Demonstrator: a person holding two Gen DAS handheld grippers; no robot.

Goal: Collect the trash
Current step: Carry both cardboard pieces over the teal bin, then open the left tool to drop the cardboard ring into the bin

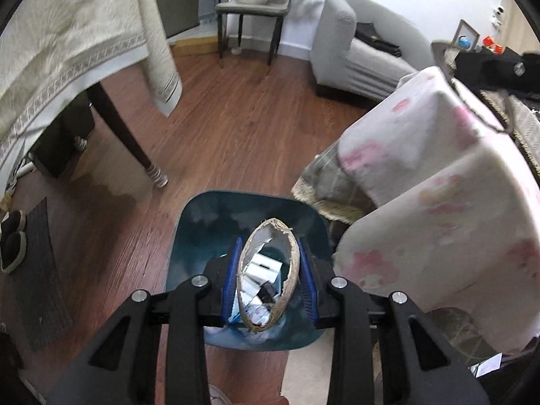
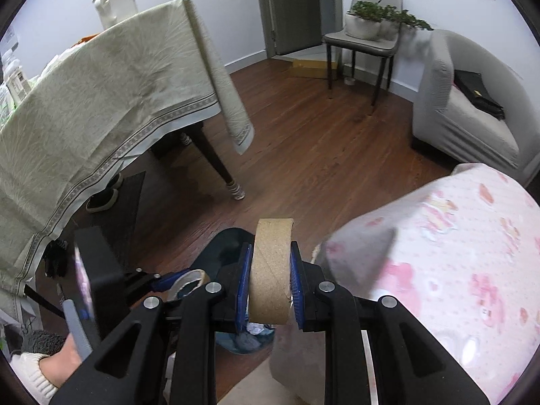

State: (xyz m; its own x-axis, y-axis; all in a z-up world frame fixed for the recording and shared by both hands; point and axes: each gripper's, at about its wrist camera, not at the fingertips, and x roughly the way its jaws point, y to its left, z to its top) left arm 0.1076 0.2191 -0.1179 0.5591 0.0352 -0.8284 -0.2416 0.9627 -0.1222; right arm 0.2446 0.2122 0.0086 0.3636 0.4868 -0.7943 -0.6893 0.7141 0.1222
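Wooden floor (image 1: pixel 236 125) carries the blue trash bin (image 1: pixel 189 236), a chair (image 1: pixel 249 10), a grey sofa (image 1: pixel 354 57), and the cloth-draped bench (image 2: pixel 101 101).

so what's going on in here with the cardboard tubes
A person is clearing trash with a claw in each hand. The left claw is clamped on a squashed cardboard tube right above the blue bin, which already holds some scraps. The right claw grips a second cardboard tube beside it, not yet over the bin.
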